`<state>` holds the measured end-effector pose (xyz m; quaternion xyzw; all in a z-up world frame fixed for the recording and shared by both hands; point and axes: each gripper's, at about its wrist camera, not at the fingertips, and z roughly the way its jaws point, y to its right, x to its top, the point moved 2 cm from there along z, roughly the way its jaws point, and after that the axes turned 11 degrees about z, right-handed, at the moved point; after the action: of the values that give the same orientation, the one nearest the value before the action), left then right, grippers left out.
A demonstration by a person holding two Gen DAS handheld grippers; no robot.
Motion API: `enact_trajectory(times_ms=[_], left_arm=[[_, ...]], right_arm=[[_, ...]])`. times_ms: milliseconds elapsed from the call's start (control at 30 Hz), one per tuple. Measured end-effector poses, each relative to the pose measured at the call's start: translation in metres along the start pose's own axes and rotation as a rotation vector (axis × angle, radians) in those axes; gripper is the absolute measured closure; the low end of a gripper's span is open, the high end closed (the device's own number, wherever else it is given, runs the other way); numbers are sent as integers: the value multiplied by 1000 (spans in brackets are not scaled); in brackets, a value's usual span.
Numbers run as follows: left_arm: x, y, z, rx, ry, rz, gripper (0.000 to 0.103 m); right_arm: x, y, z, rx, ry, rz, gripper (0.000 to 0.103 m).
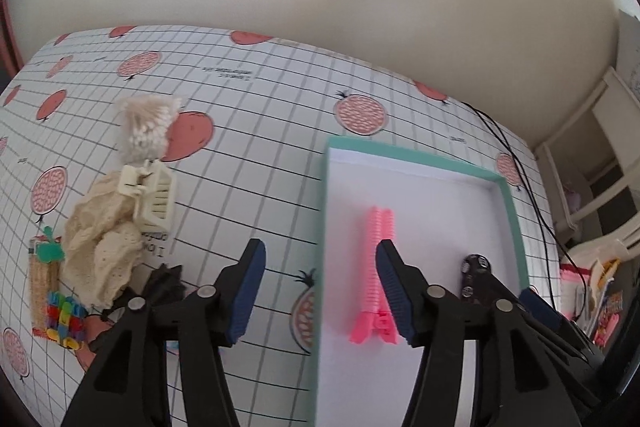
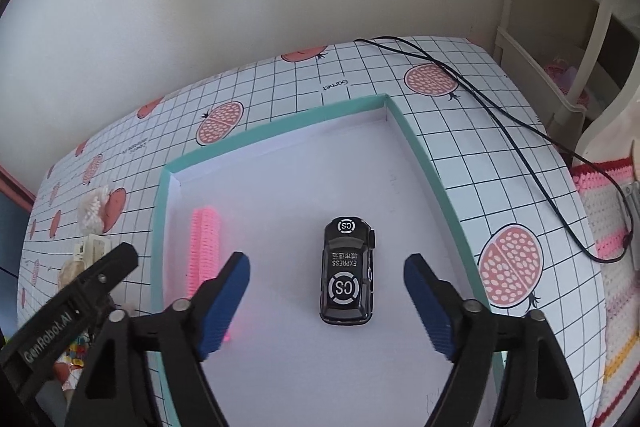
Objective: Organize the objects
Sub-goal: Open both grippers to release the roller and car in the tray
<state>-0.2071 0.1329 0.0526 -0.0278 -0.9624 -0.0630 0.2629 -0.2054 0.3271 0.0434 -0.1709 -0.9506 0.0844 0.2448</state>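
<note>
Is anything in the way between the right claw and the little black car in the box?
No. The right claw is open and the toy car lies between its fingers on the bare floor of the box. The pink hair clip lies off to the side, not between them.

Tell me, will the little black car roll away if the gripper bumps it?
Probably, lengthwise: the black toy car sits upright on the smooth white floor of the teal box. It looks hard and glossy, so the pads could slip. The open right gripper straddles it without touching.
</note>
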Motion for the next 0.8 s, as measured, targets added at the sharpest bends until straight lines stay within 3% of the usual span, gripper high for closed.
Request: enact_trajectory(times_ms=[67, 200, 300, 500, 567, 800], left_arm=[[0, -6, 1, 4, -3, -14, 30], [-1, -11, 1, 9, -2, -19, 29], [-3, -12, 0, 17, 3, -15, 22], [-2, -12, -1, 24, 4, -18, 20], [-1, -12, -2, 28, 15, -18, 9], [0, -10, -7, 51, 56, 1, 0]], right_arm=[[-1, 1, 1, 0, 0, 5, 7], [-1, 0, 0, -4, 11, -6, 0], [-1, -2, 1, -6, 11, -14, 0], [-3, -1, 5, -2, -3, -5, 0], [-3, -2, 5, -4, -4, -7, 0], [-3, -2, 5, -10, -6, -3, 0]])
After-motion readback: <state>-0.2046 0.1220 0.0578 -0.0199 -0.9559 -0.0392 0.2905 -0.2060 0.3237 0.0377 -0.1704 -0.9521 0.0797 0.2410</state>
